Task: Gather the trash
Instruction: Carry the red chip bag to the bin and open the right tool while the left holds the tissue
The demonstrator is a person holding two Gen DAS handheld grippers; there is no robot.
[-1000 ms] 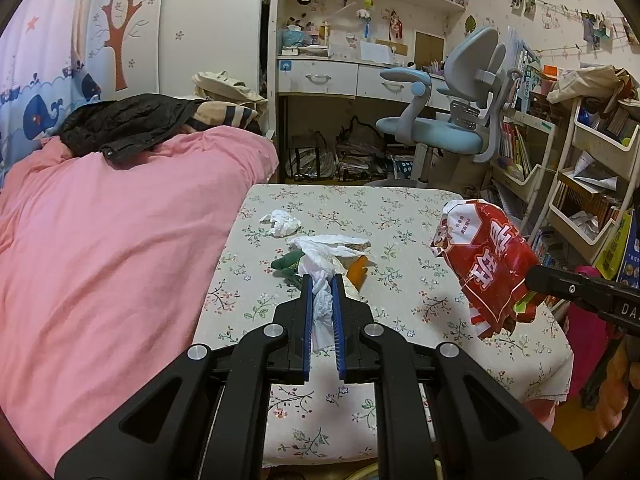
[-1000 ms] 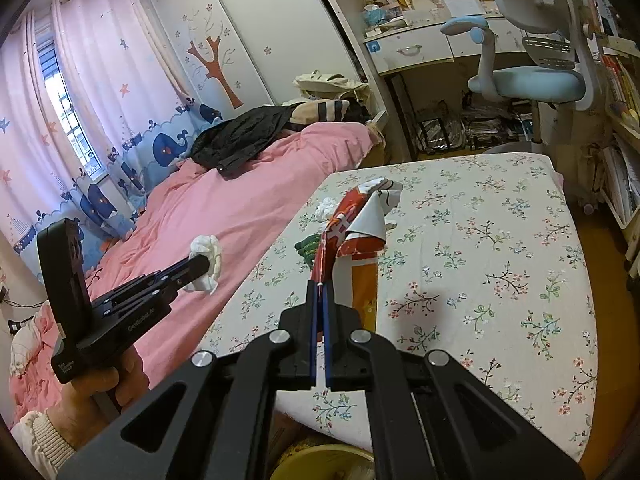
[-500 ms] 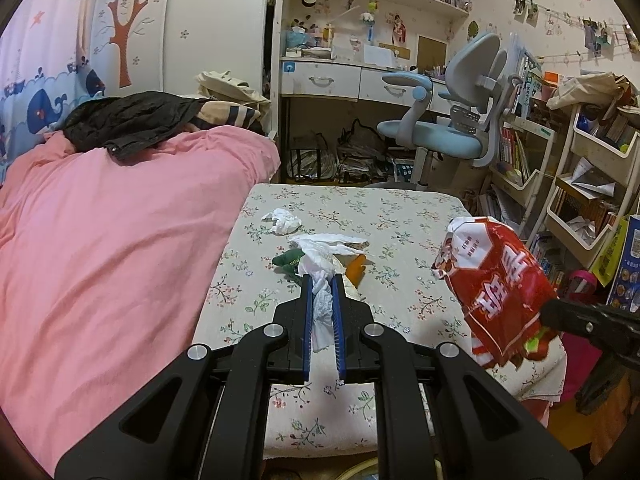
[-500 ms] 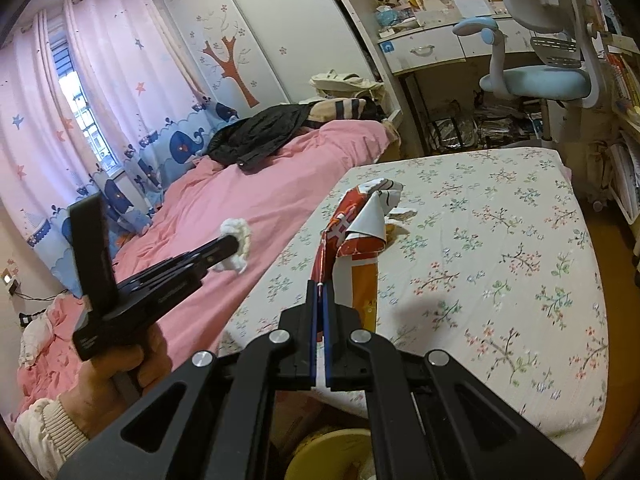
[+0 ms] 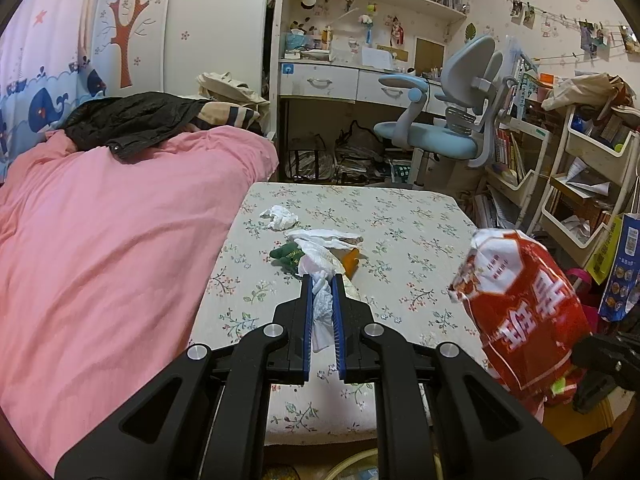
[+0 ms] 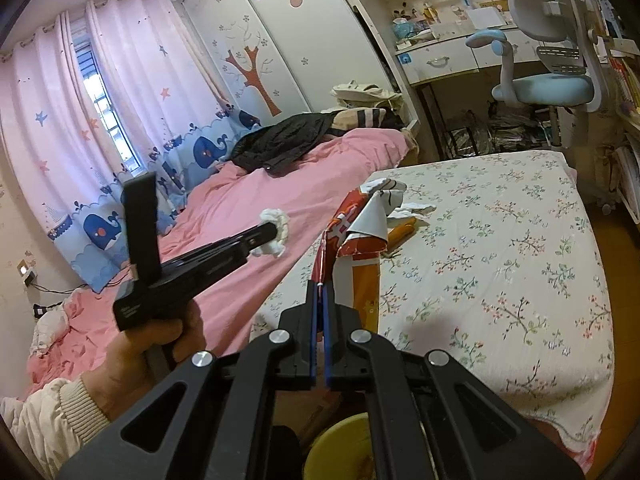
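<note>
My left gripper [image 5: 321,280] is shut on a crumpled white tissue [image 5: 320,268], held in the air near the front of the floral table [image 5: 408,216]. From the right wrist view the same left gripper [image 6: 276,232] shows with the tissue [image 6: 276,230] at its tip, in a person's hand [image 6: 160,344]. My right gripper [image 6: 320,286] is shut on the edge of a red snack bag [image 6: 356,240]; the left wrist view has that bag [image 5: 528,312] hanging at the table's front right corner. More trash lies on the table: a white tissue [image 5: 280,217], a flat white tissue [image 5: 324,236], a green wrapper [image 5: 286,256], an orange wrapper [image 5: 351,258].
A pink bed [image 5: 100,240] adjoins the table's left side. A blue desk chair [image 5: 444,136] and desk stand behind it; shelves [image 5: 580,184] line the right. A yellow bin rim [image 6: 340,440] sits below my right gripper, just off the table's front edge.
Both grippers have drawn back from the table toward its front edge, each keeping its load. The snack bag has moved right and down in the left wrist view; the yellow bin has come into sight.
</note>
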